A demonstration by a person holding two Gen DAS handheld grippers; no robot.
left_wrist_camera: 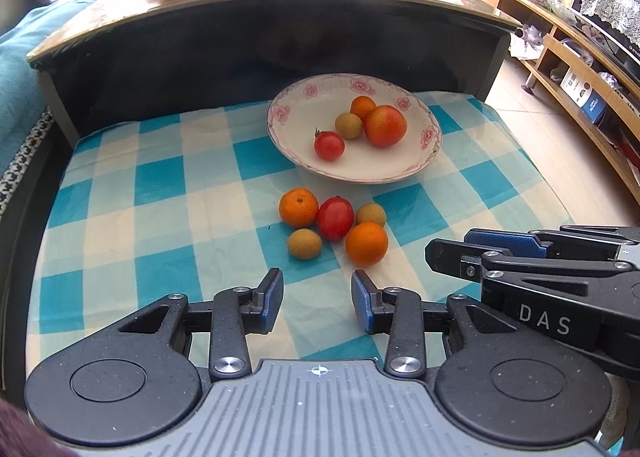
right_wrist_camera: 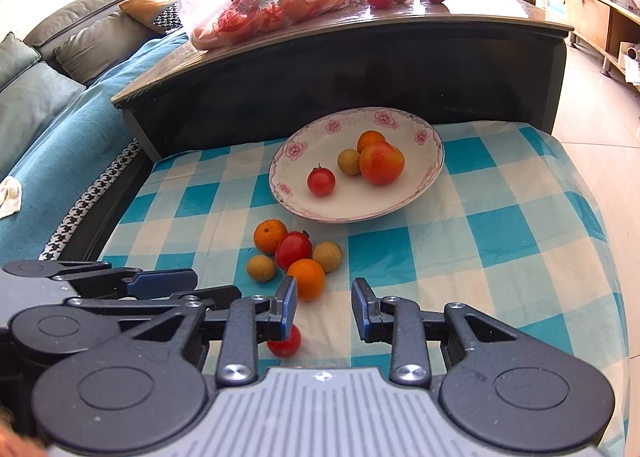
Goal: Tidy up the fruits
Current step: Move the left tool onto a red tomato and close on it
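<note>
Both grippers are angled downward over the blue-and-white checked cloth (left_wrist_camera: 160, 193), side by side at its near edge. The left gripper (left_wrist_camera: 317, 300) has its blue-padded jaws standing a modest gap apart with nothing between them, only cloth below. The right gripper (right_wrist_camera: 325, 307) shows a similar narrow gap between its jaws and grips nothing; a small red cherry tomato (right_wrist_camera: 285, 342) lies on the cloth just under its left finger, partly hidden by it. Just ahead of both sits a loose cluster on the cloth: two orange tangerines (left_wrist_camera: 367, 243), an oval red tomato (left_wrist_camera: 335, 218) and two small tan longans (left_wrist_camera: 305, 243), touching or nearly so. Beyond them stands the white shallow bowl with a pink flower rim (left_wrist_camera: 296, 97), holding a tangerine, a longan, a large red-orange fruit and a small red tomato. Behind the bowl rises a dark table (left_wrist_camera: 280, 45) with a clear plastic bag of fruit (right_wrist_camera: 256, 5) on top.
</note>
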